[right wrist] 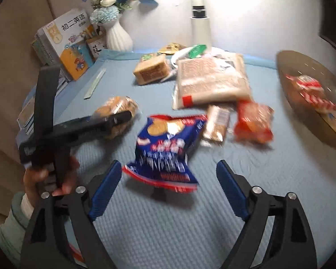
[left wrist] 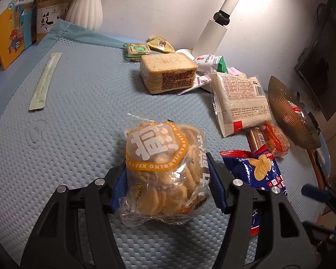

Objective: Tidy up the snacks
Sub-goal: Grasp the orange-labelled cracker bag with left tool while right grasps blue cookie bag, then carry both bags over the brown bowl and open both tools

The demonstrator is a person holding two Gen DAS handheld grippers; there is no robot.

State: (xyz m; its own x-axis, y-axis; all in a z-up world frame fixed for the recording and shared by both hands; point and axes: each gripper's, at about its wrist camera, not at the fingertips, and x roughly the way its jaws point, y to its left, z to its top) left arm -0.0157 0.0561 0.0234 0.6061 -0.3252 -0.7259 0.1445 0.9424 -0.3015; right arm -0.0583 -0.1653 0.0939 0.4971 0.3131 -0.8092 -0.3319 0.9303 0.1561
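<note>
My left gripper is shut on a clear bag of round yellow crackers with an orange label, its blue pads pressing both sides of the bag low over the blue mat. In the right wrist view the same cracker bag shows at the left, with a black finger of that gripper across it and a hand holding the tool. My right gripper is open. The lower edge of a blue chip bag lies between its fingertips, untouched and blurred.
A bronze bowl at the right holds a red-and-white packet. A biscuit block, a white packet, a red packet and small green packets lie at the back. A long sachet, lamp, vase and books stand around.
</note>
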